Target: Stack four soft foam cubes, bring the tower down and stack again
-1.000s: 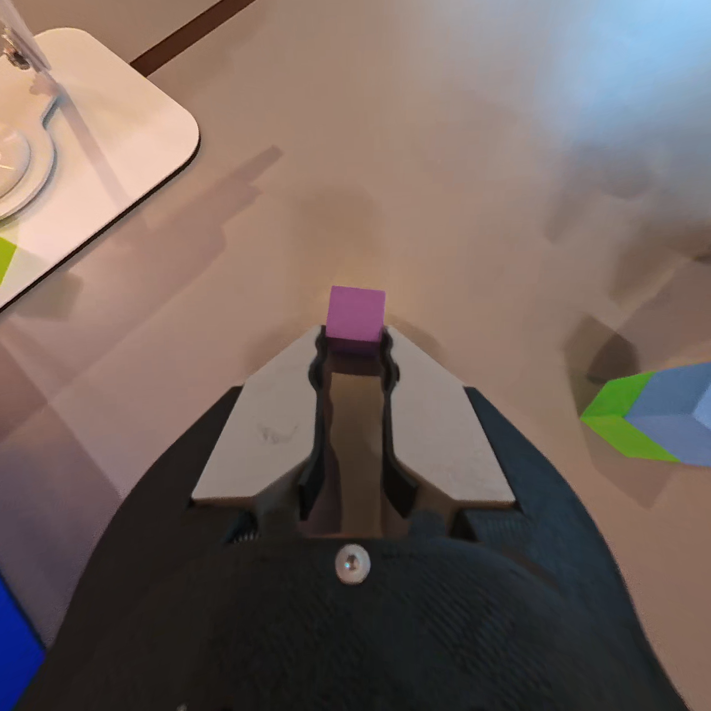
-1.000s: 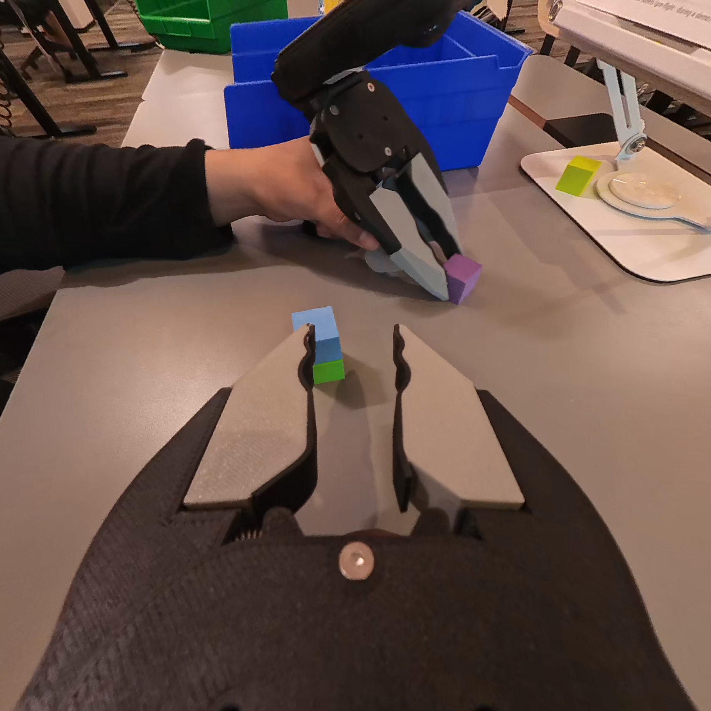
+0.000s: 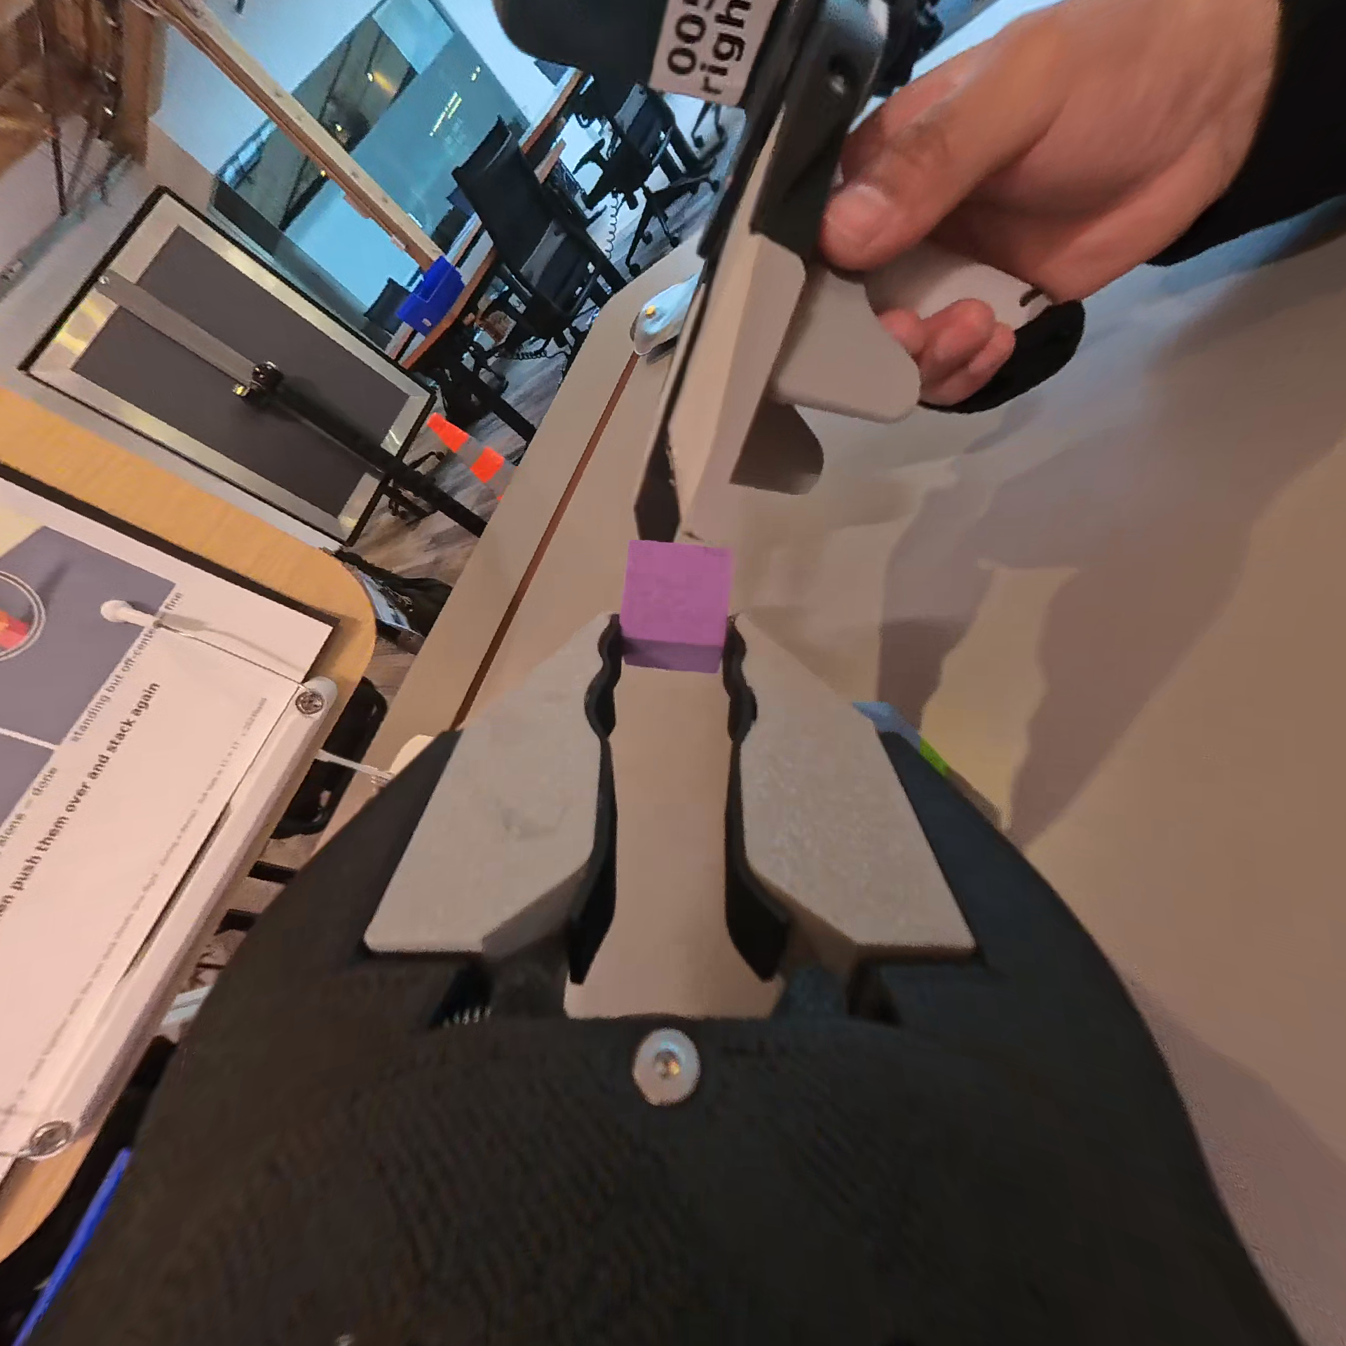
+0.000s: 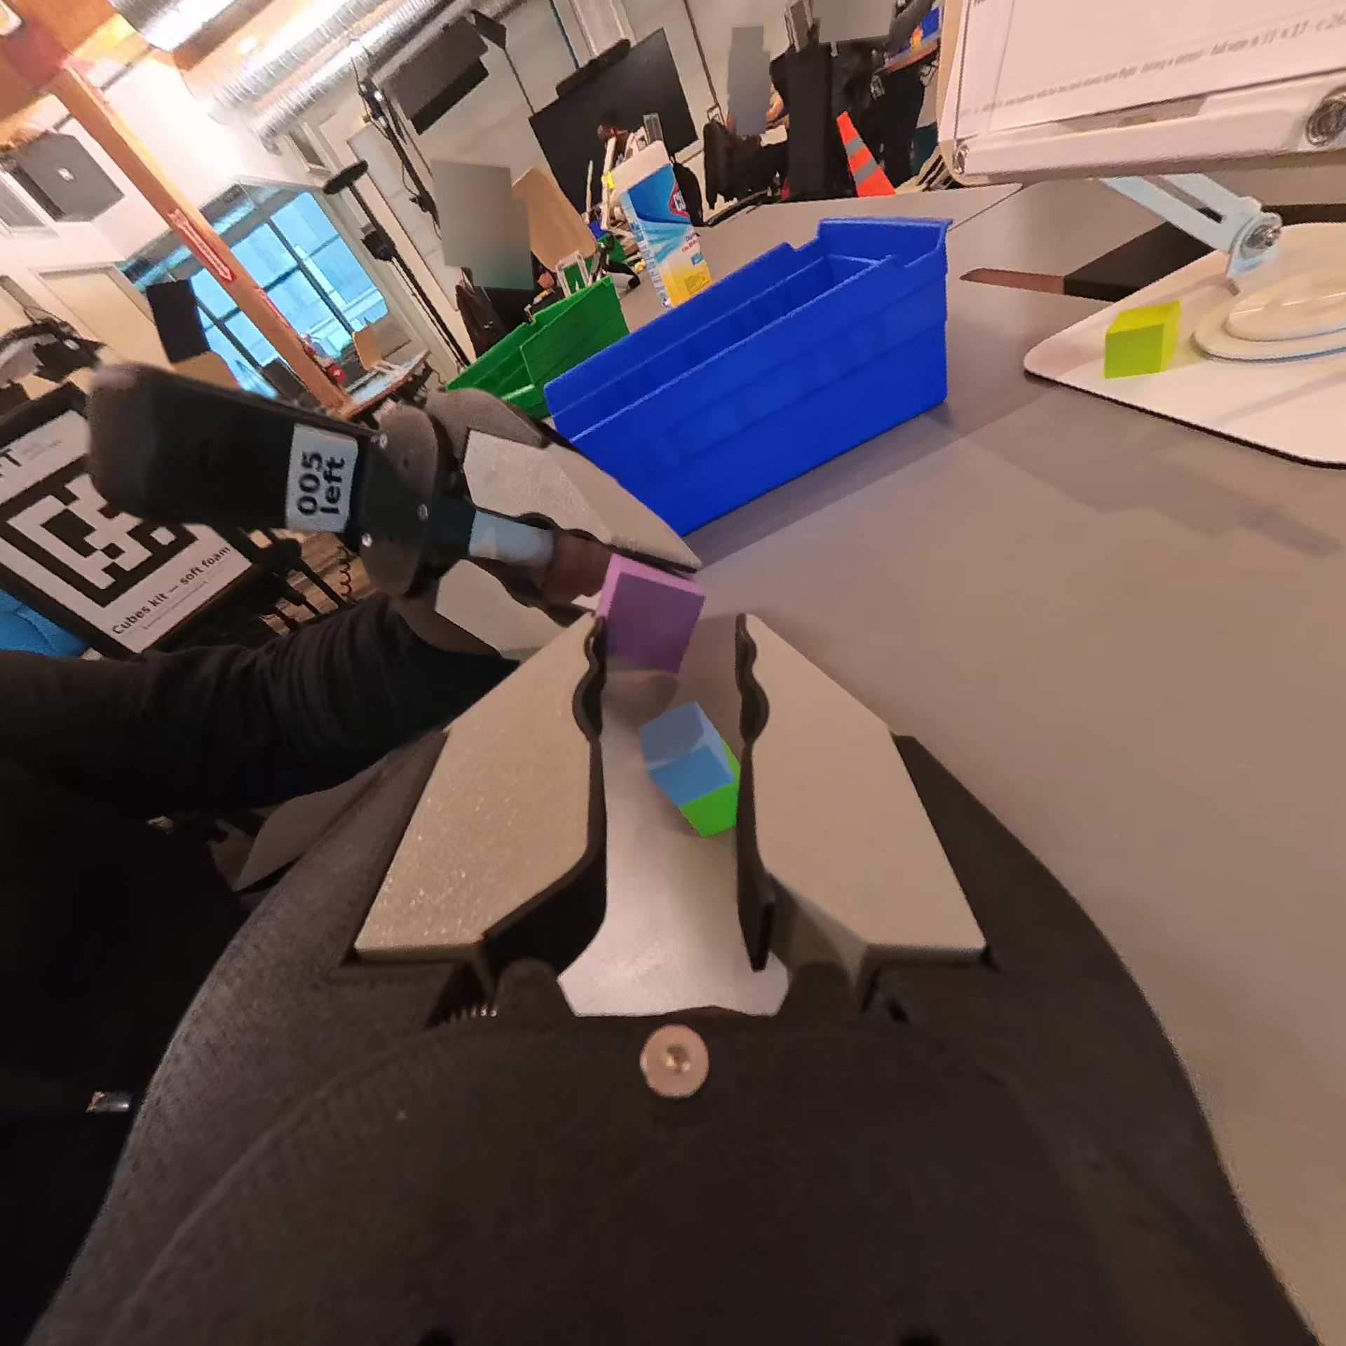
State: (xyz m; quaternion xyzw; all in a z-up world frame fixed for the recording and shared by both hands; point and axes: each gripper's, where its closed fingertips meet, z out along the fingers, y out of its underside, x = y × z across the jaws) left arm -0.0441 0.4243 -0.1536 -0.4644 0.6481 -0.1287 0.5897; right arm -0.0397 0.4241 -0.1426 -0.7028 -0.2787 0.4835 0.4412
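Sitting empty on grey table (image 4: 1092, 655), blue bin (image 4: 765, 430) w/ green bin (image 4: 553, 342) behind.

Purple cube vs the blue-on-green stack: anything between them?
Nothing. In the right wrist view the purple cube, held by the left tongs, hangs above the blue cube; only bare table shows between.

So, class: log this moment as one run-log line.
left gripper: shut on purple cube, lifted | right gripper: open, empty | stack: blue cube on green cube | yellow-green cube: on white board
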